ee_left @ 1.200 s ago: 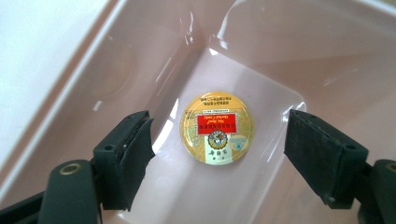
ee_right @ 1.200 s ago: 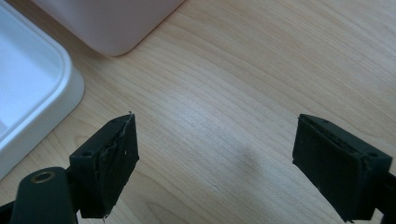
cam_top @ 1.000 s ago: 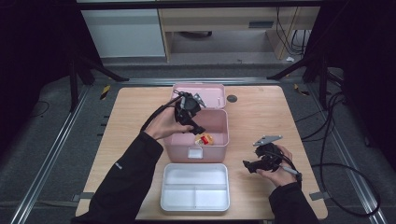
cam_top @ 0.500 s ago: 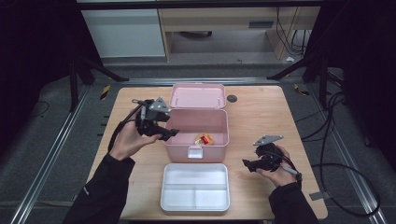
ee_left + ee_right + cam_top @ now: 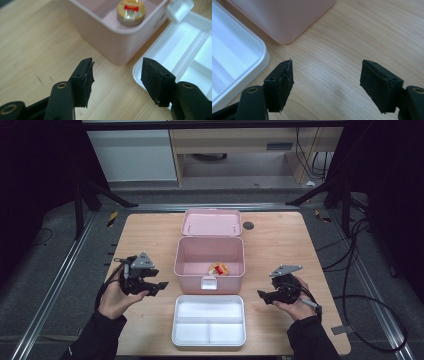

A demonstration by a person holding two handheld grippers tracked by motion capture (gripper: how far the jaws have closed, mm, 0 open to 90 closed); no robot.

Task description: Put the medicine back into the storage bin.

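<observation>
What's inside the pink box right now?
In the pink box lies one small round yellow container with a red label, near the front wall beside the latch. The rest of the floor looks bare; the strip just behind the front wall is hidden.

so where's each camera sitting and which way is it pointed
High view: fixed above the person's side of the table, facing forward and down on the pink box and white tray; both forearms, left gripper and right gripper show.
Left gripper view: rides the left gripper, looking past its open jaws at the box, the round tin inside and the tray.
Right gripper view: rides the right gripper, open jaws over bare wood.
Shared: both gripper views catch the box and tray.
</observation>
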